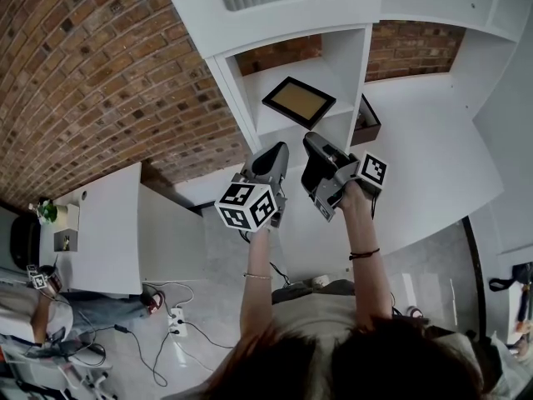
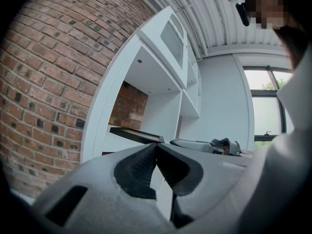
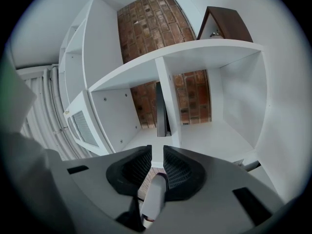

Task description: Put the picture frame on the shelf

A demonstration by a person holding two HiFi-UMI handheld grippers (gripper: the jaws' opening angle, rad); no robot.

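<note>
- The shelf [image 1: 354,65] is the largest hazard. Both claws hover just in front of its open compartment, and a careless move could catch the divider or the board edge and jolt whatever rests there.
- The picture frame [image 1: 298,102] appears to lie flat on the board inside that compartment, free of both claws. Its near corner sits close to the front edge, though I cannot tell whether it overhangs. A bump could slide it out, and it would drop.
- The dark wooden box [image 1: 366,123] beyond the divider is near the right claw, so a sideways swing could knock it.
- The left claw [image 2: 156,146] is closed tip to tip on nothing. Pushed forward like that, it would shove the frame rather than grip it.
- The right claw [image 3: 157,152] stands a narrow gap apart and is empty, roughly in line with the frame's edge. Nudging forward could push the frame askew.
</note>
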